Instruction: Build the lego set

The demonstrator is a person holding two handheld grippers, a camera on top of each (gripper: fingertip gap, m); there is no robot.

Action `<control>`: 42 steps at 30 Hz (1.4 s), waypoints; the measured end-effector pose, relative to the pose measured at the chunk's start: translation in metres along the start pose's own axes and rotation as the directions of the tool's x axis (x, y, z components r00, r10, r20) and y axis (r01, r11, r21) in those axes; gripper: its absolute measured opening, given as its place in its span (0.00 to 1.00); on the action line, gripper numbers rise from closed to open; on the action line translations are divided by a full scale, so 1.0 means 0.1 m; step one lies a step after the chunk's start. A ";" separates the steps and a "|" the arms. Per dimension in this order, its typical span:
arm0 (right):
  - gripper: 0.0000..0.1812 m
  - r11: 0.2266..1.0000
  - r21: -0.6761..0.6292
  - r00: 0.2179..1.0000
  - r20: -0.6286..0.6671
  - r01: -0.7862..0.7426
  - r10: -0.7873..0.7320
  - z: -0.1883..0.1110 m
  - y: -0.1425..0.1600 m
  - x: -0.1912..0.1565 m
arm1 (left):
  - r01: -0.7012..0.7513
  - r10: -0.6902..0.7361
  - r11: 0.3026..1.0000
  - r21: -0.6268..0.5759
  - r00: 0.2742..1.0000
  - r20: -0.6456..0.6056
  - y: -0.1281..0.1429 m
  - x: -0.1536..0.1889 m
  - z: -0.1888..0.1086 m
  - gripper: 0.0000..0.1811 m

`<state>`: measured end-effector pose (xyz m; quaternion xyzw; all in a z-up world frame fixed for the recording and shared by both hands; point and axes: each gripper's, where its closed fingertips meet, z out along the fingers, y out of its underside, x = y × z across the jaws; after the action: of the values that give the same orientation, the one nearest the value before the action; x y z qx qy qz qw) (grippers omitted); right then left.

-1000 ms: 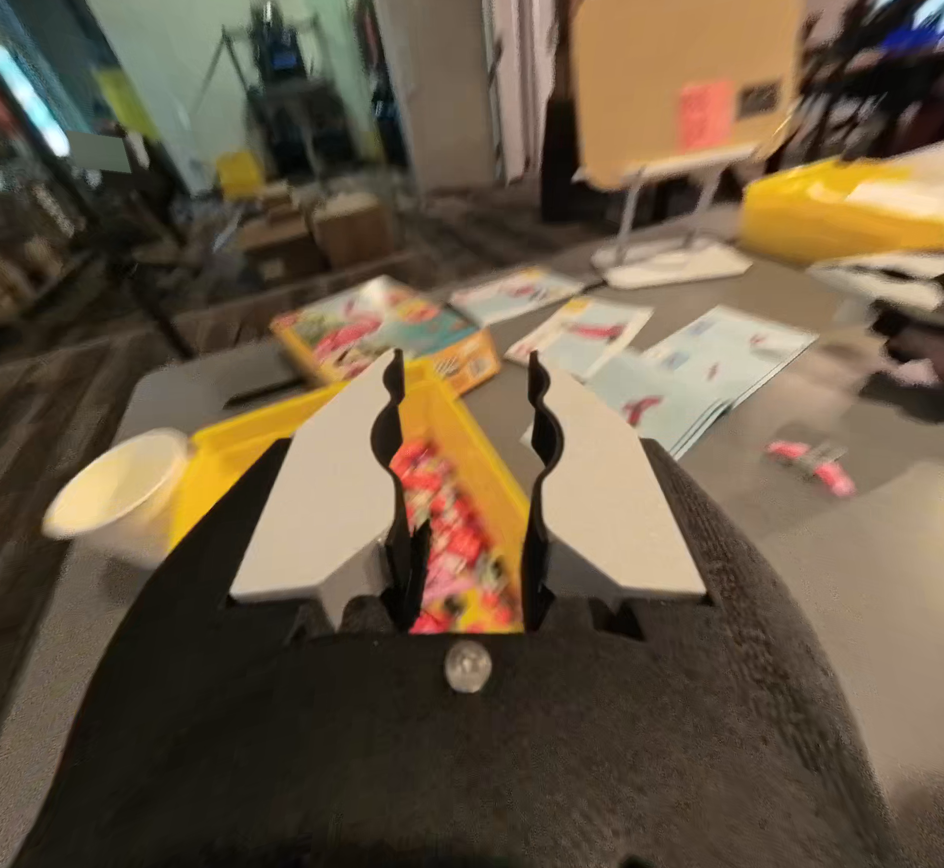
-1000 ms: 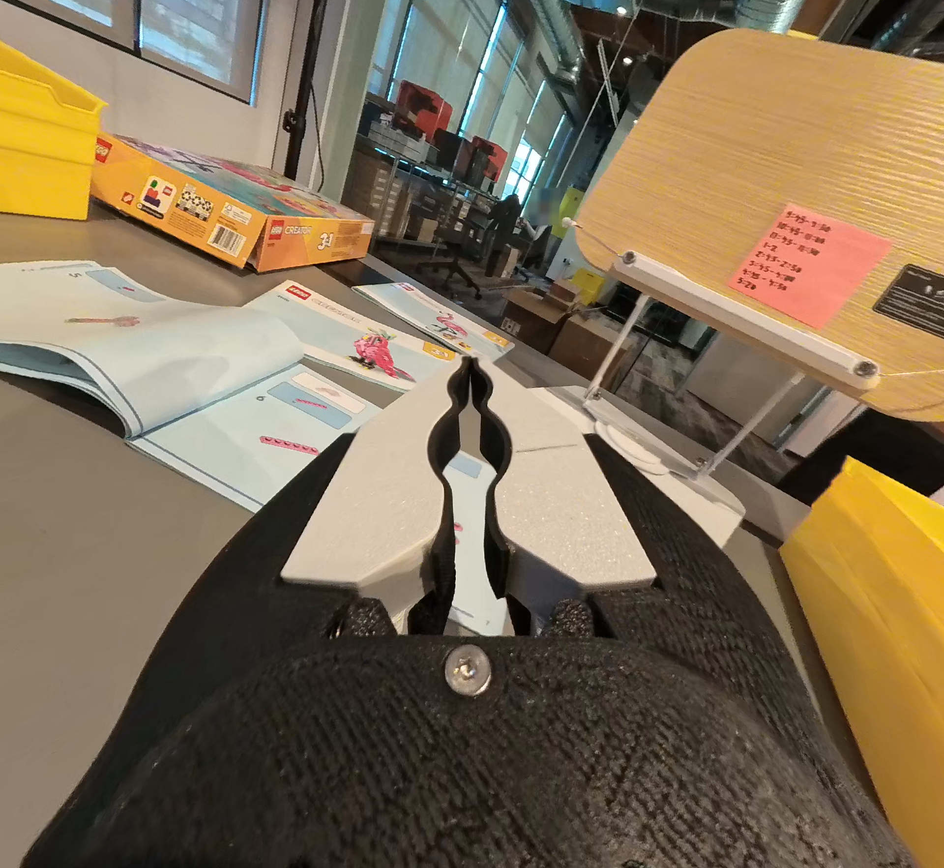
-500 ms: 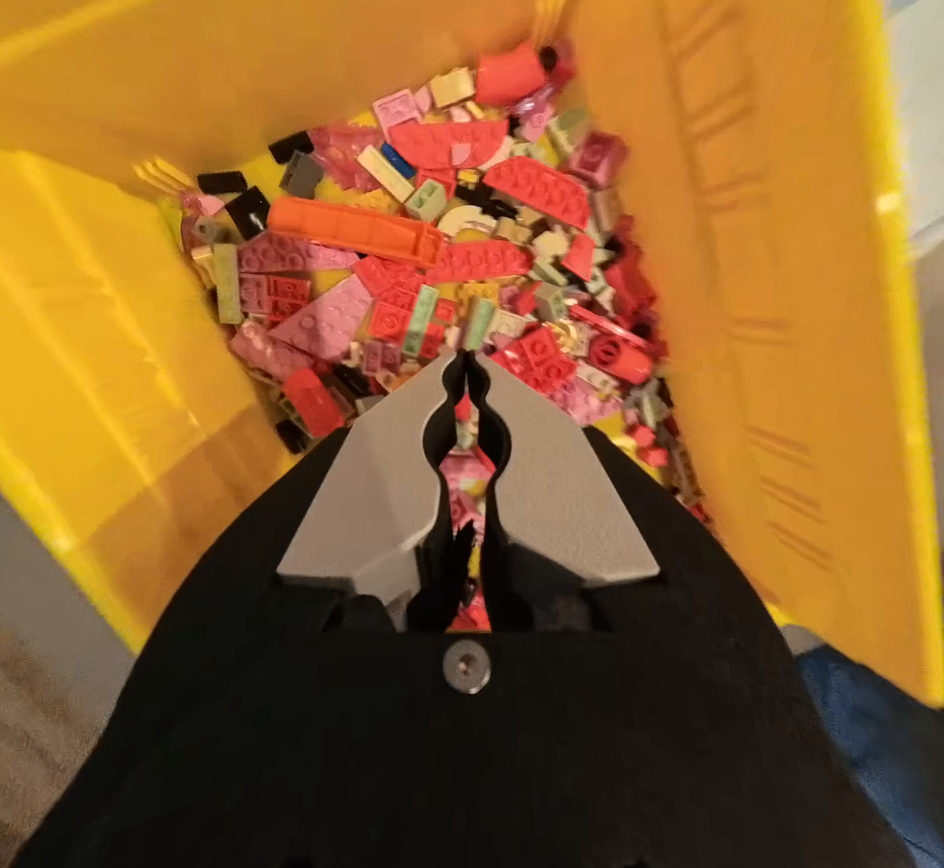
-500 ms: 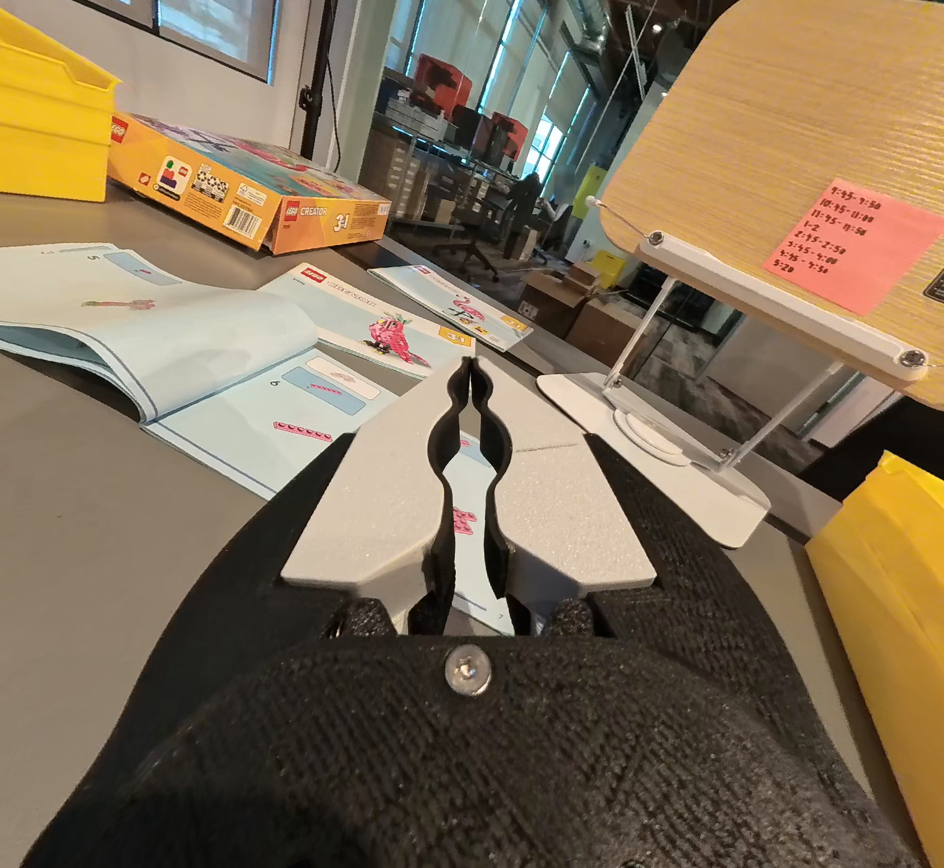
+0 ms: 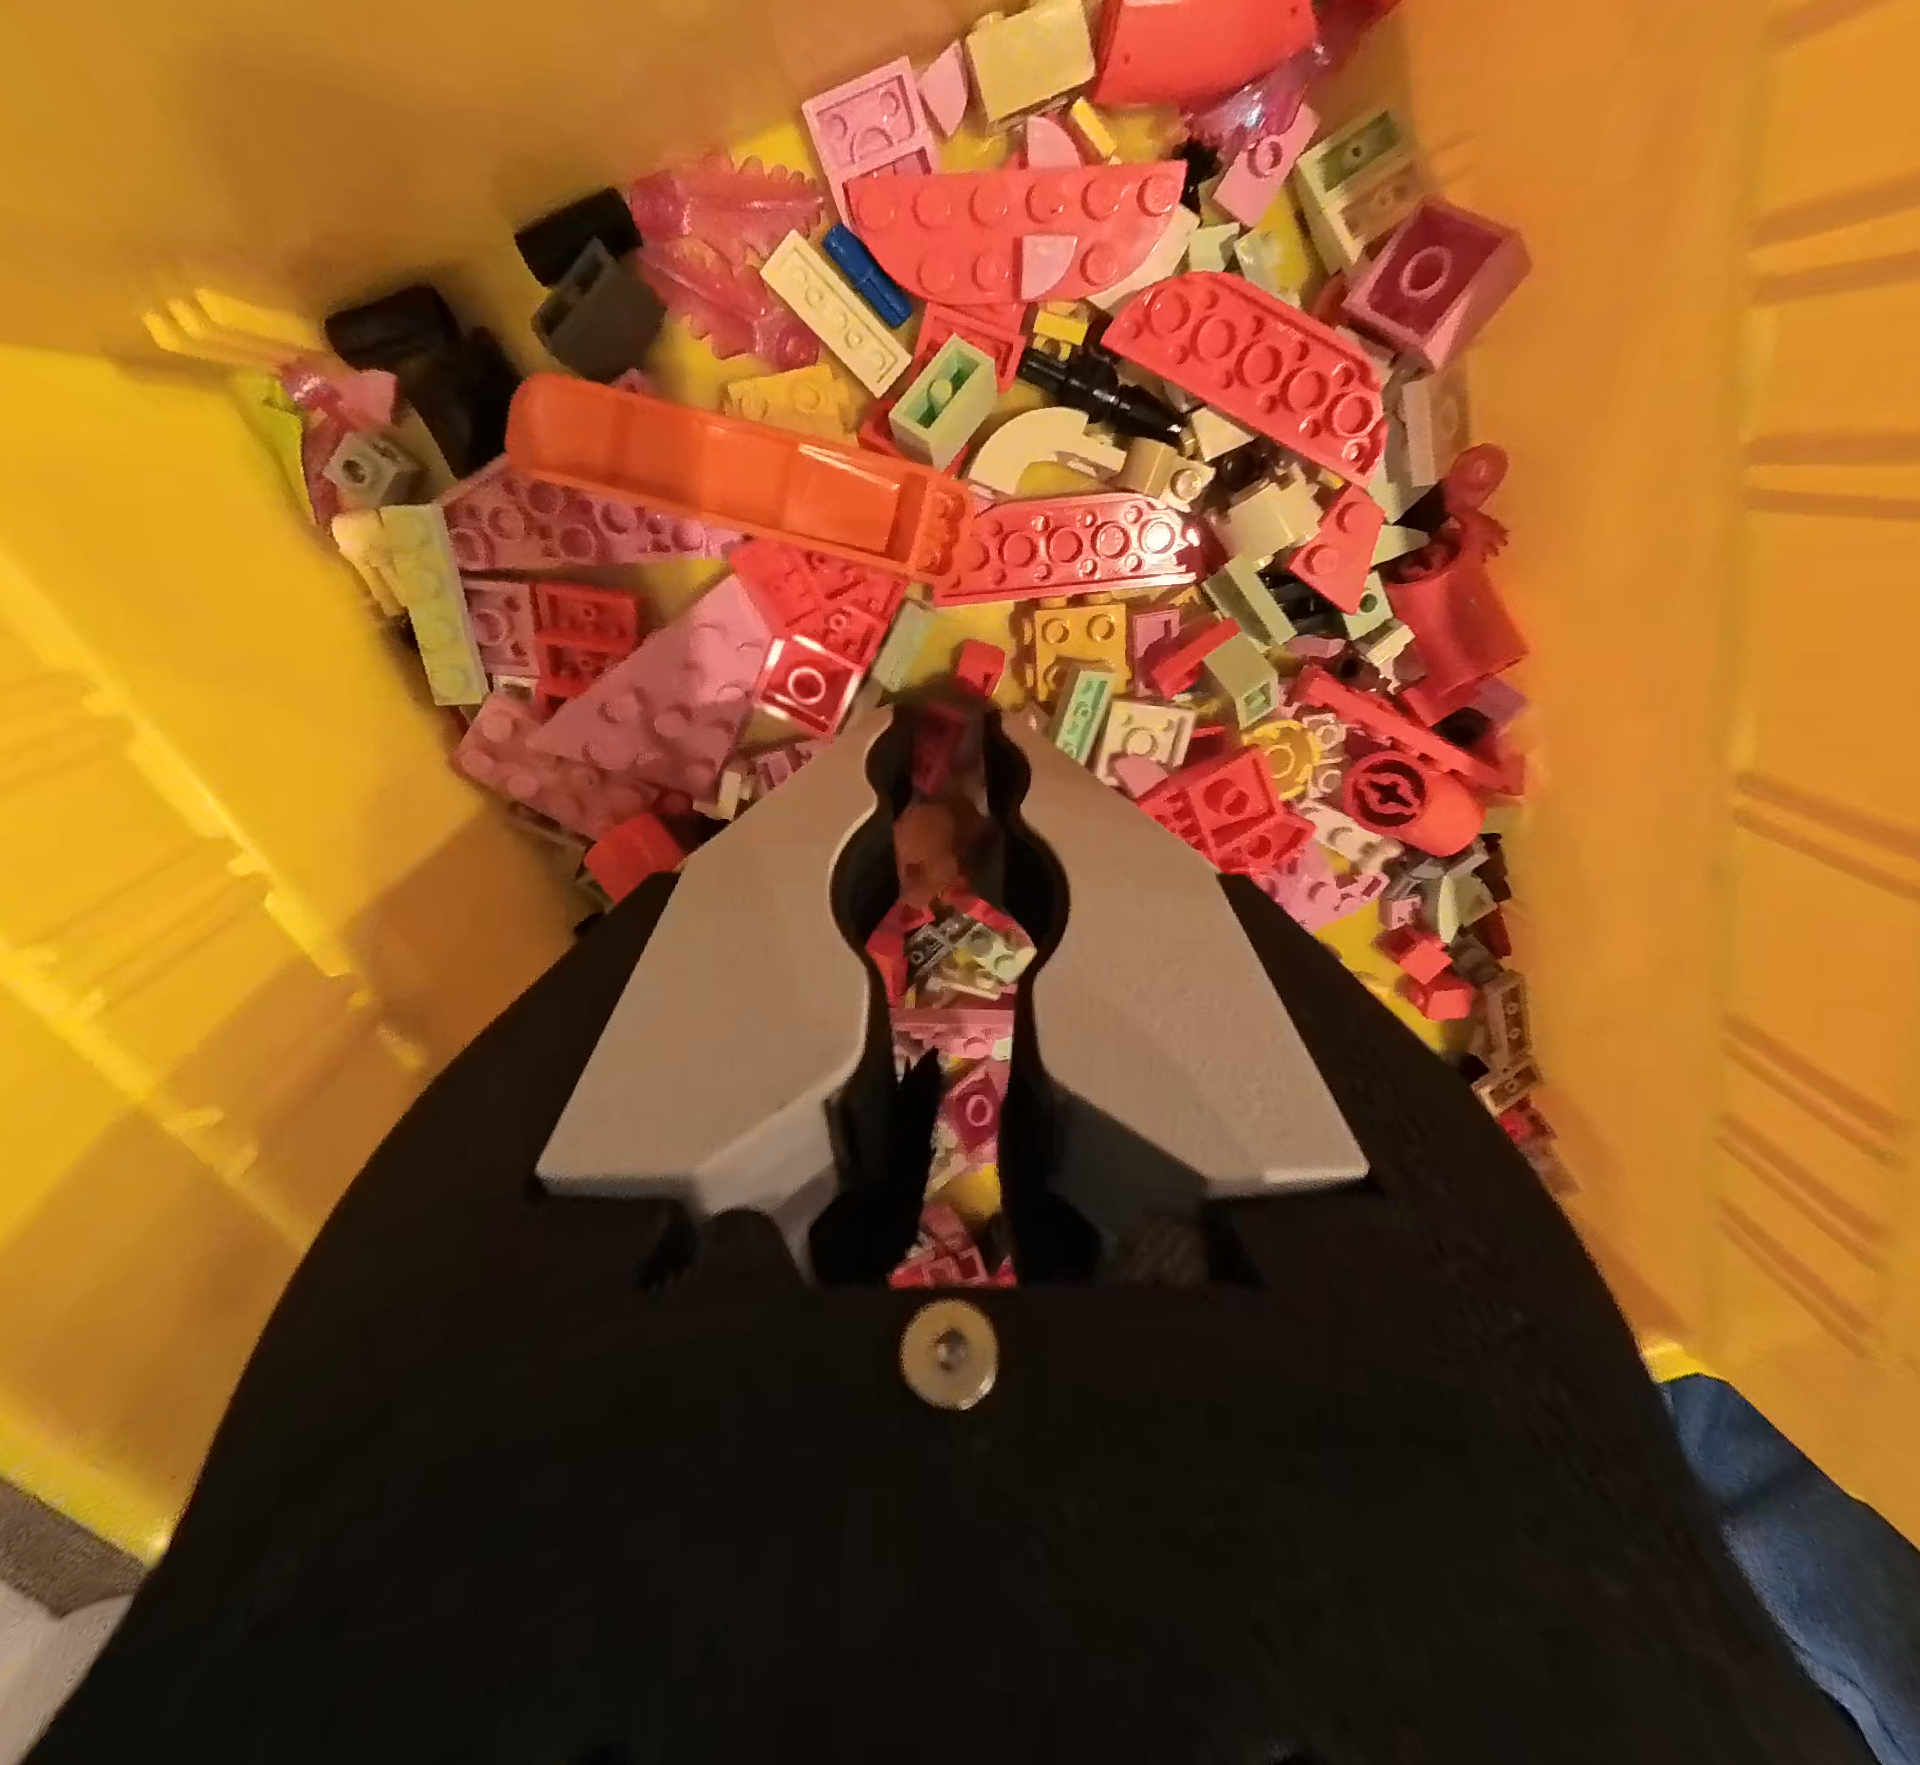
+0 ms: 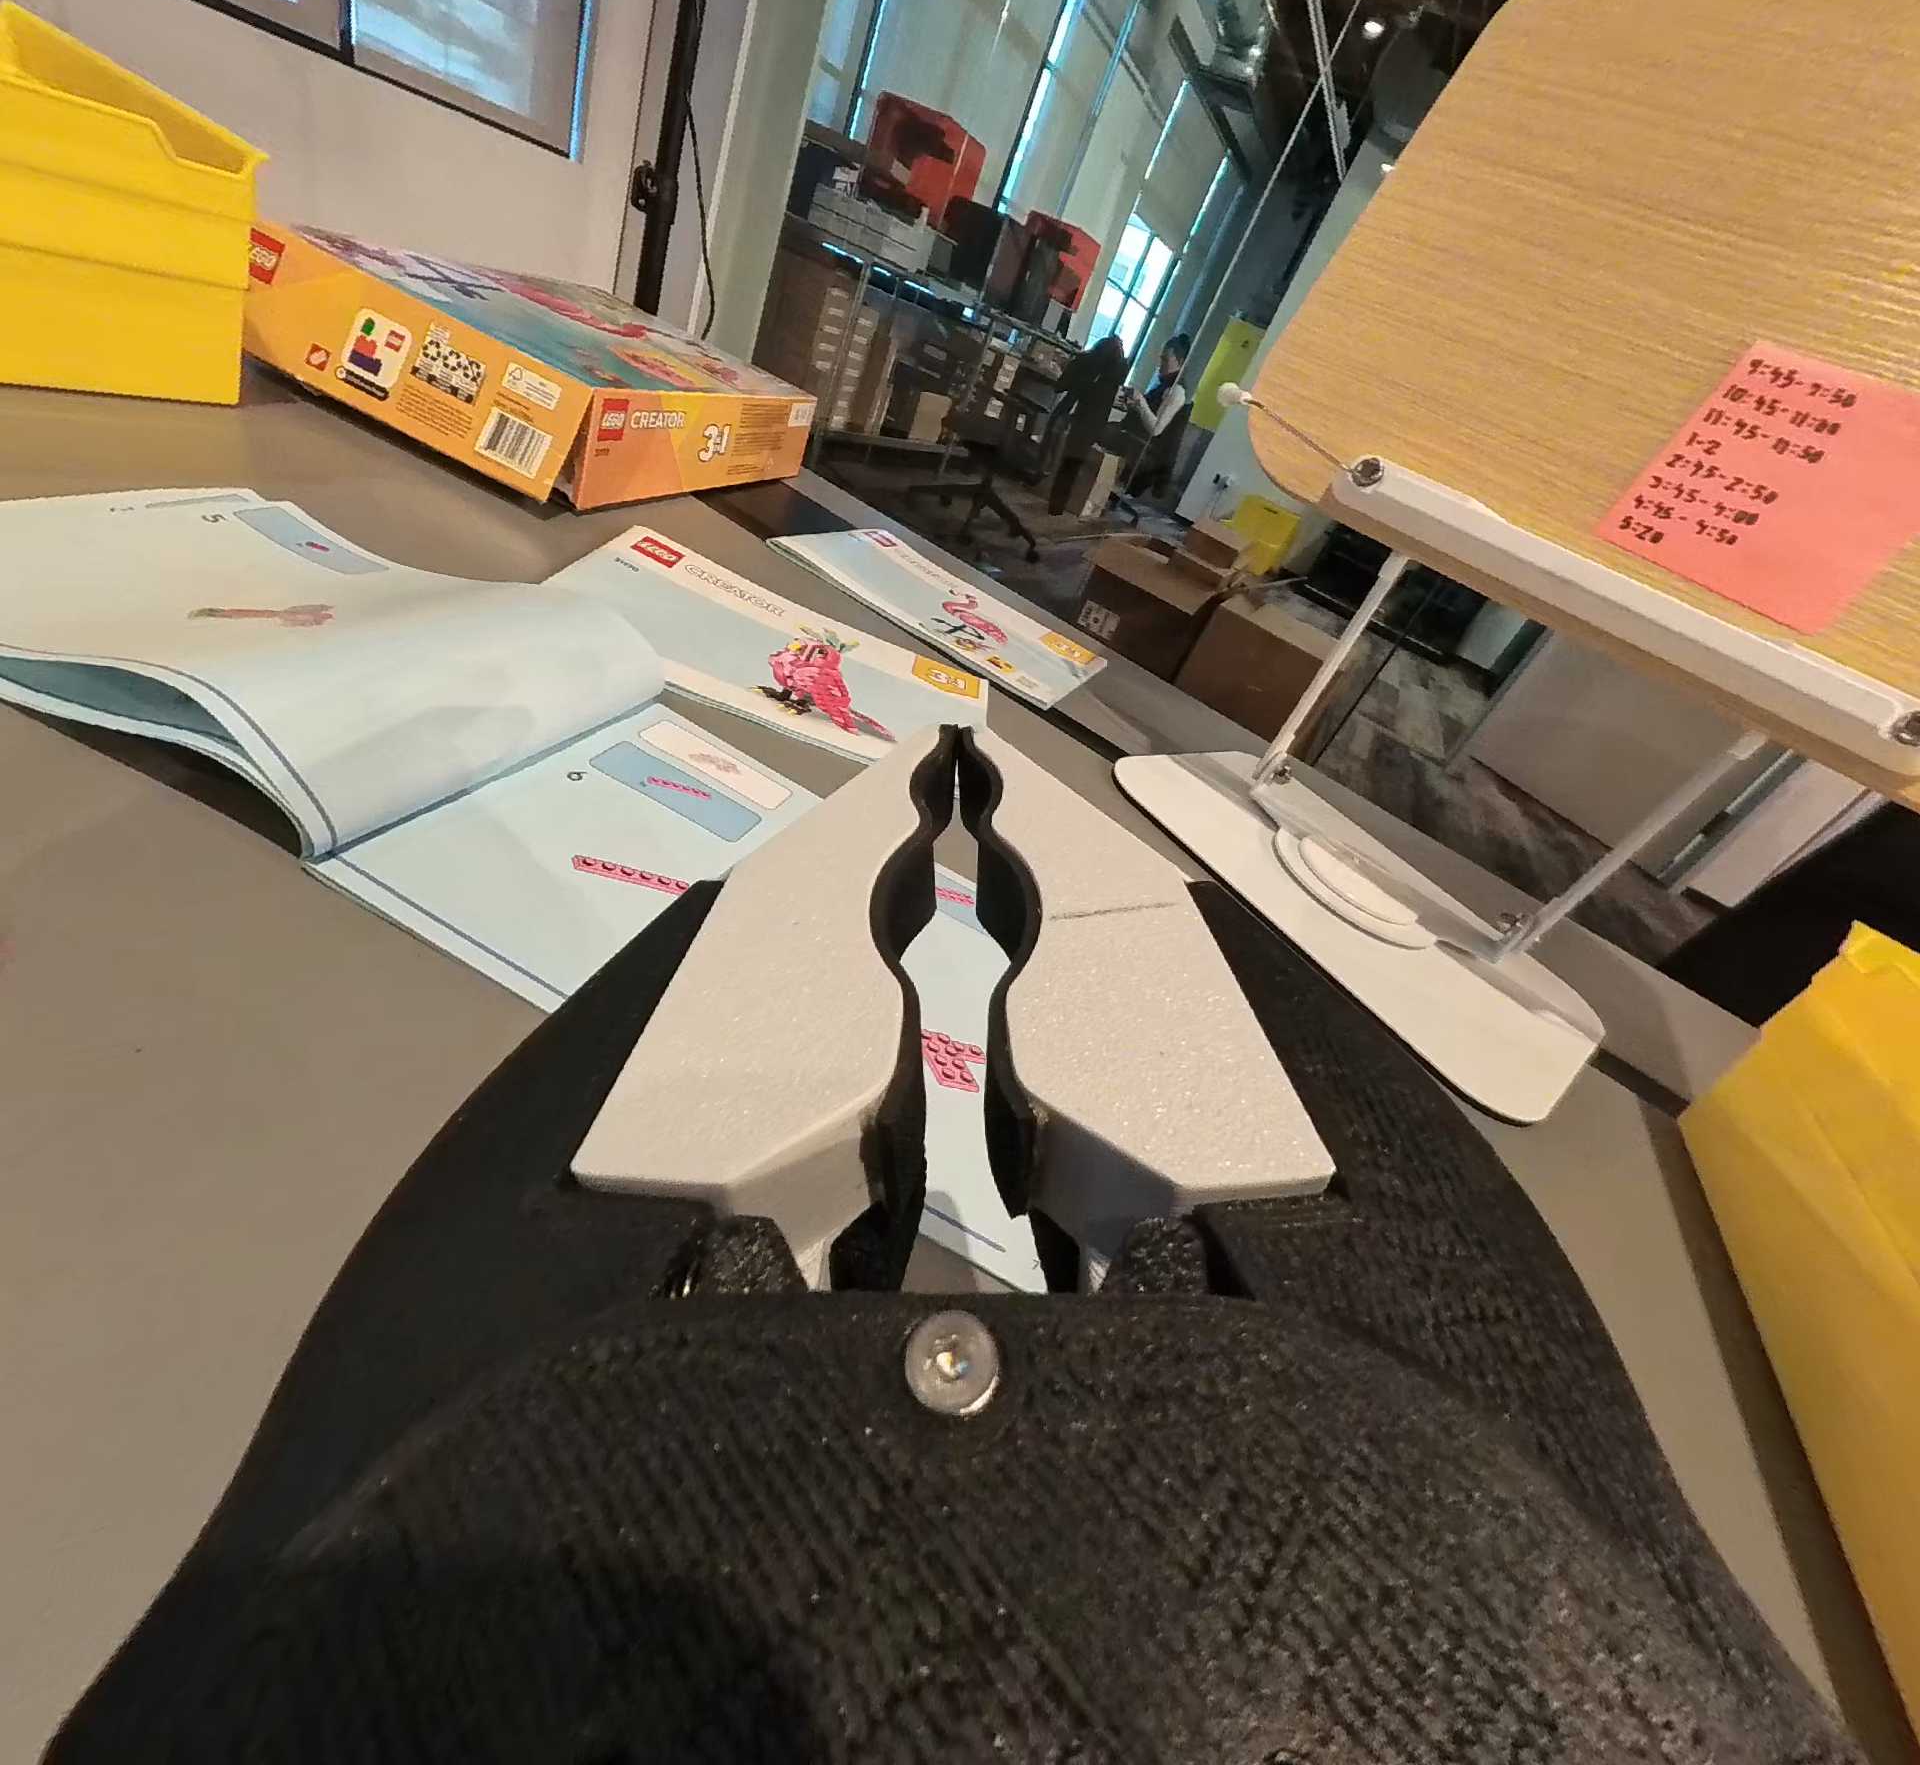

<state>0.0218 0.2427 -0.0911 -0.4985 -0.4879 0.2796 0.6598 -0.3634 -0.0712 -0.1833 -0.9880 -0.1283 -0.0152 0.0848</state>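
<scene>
The left hand-held gripper [image 5: 940,728] points down into a deep yellow plastic bin [image 5: 260,572], its grey fingertips slightly parted with nothing between them, just over a heap of loose pink, red and pale green lego bricks [image 5: 1039,489]. A long orange plastic piece [image 5: 727,468] lies at eleven o'clock from the tips. The right hand-held gripper [image 6: 951,739], tips closed and empty, hovers over an open pale blue instruction booklet [image 6: 416,728] on the grey worktop [image 6: 208,1040].
</scene>
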 end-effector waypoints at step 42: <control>0.19 0.847 0.531 0.722 0.597 -0.030 -0.349 -1.05 -1.06 -1.87 | 0.436 0.382 0.843 0.313 -0.077 -0.921 0.06 4.11 -1.06 0.02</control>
<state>0.0370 0.0056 -0.0642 -0.1259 -0.6446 0.4979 0.5663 0.0347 0.0083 -0.0583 -0.5744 -0.0432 -0.7001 0.4219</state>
